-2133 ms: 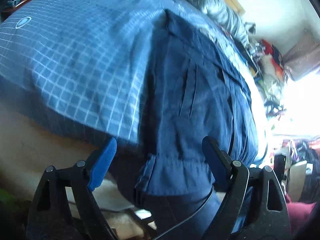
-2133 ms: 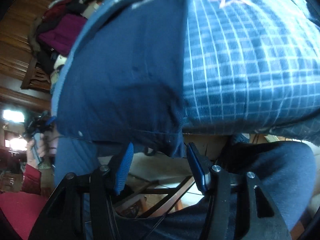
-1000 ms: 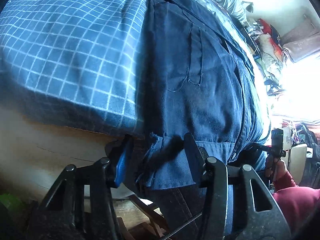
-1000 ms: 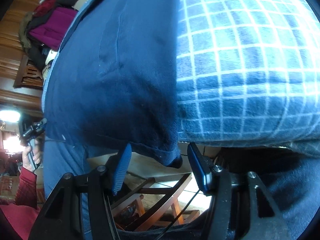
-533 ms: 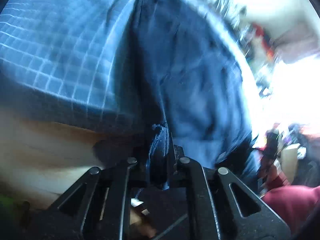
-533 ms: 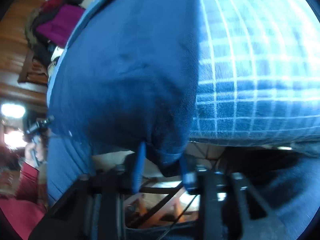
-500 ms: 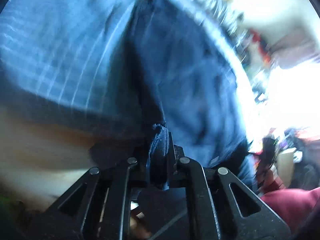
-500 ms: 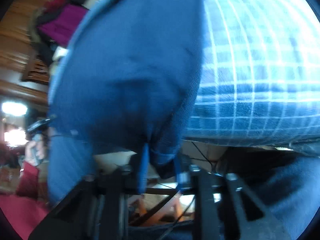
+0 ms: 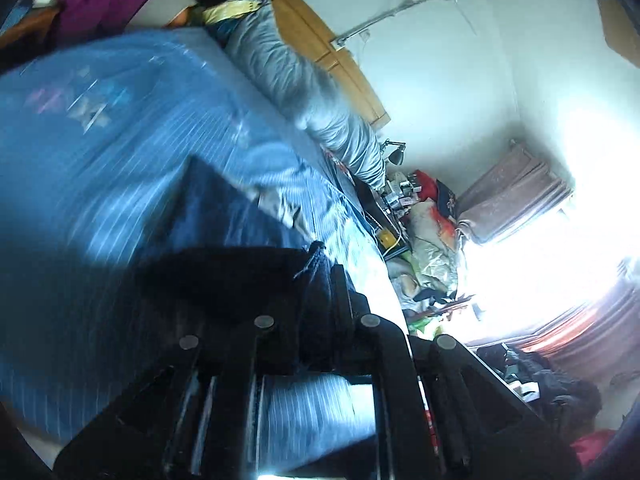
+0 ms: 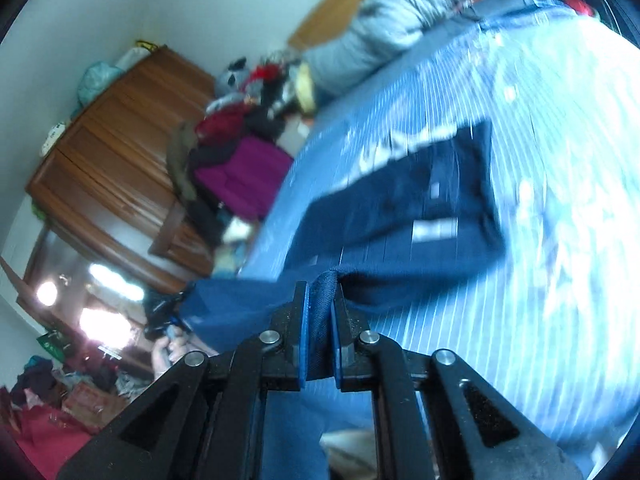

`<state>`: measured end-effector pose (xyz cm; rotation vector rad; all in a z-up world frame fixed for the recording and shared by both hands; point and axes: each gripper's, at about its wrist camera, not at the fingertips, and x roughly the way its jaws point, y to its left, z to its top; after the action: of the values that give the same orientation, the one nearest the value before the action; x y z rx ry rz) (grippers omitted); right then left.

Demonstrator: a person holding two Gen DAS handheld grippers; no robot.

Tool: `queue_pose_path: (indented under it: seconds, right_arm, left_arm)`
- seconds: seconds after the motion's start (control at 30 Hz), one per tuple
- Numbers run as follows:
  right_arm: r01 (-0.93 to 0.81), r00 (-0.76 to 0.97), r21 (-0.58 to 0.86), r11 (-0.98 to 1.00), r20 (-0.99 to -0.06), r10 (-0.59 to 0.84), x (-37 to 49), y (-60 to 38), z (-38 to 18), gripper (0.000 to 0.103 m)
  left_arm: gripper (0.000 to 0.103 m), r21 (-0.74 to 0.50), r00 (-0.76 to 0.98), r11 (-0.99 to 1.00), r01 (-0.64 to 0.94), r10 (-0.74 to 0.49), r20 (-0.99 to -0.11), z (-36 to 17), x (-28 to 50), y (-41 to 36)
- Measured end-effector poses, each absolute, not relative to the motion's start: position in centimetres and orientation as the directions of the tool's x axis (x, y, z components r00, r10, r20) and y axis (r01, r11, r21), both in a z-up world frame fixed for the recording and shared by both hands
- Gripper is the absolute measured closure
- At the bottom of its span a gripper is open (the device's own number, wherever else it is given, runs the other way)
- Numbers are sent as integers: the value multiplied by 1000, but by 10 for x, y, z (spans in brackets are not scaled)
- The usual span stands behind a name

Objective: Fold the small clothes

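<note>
Both views are streaked by motion blur, so fabric detail is poor. One navy garment (image 10: pixel 420 208) is in play, its far part spread over the blue checked bedspread (image 10: pixel 540 280) and its near edge raised off it. My right gripper (image 10: pixel 320 344) is clamped on a fold of that edge; the blue pads are pressed against the cloth on both sides. My left gripper (image 9: pixel 316 312) is clamped on another dark bunch of the same garment (image 9: pixel 240 216), though shadow hides its pads. A grey quilt (image 9: pixel 304 92) lies along the bed's far side. A wooden cabinet (image 10: pixel 112 168) stands beyond, with piled clothes beside it. No legible writing anywhere.
</note>
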<state>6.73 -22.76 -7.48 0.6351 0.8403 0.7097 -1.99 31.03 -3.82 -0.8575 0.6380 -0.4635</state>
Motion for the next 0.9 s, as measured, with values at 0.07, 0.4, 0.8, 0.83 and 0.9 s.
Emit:
queue_pose_path:
  seconds: [0.07, 0.4, 0.8, 0.83, 0.9]
  right_arm:
    - [-294, 482, 741, 604, -431, 763, 104, -227, -68, 92]
    - [-217, 459, 733, 645, -506, 730, 295, -234, -96, 91]
    - [-115, 454, 525, 843, -727, 514, 390, -222, -200, 53]
    - [-128, 439, 458, 880, -769, 464, 391, -214, -207, 53]
    - [-156, 425, 332, 930, -828, 367, 393, -199, -224, 53]
  left_arm:
    - [92, -800, 722, 587, 121, -606, -335, -33, 9, 307]
    - [85, -786, 681, 617, 37, -591, -432, -79, 165, 298]
    - [46, -581, 616, 799, -157, -381, -690, -150, 199, 316]
    - [46, -556, 623, 819, -144, -361, -694, -144, 187, 317]
    - [45, -504, 630, 852, -142, -315, -710, -136, 160, 323]
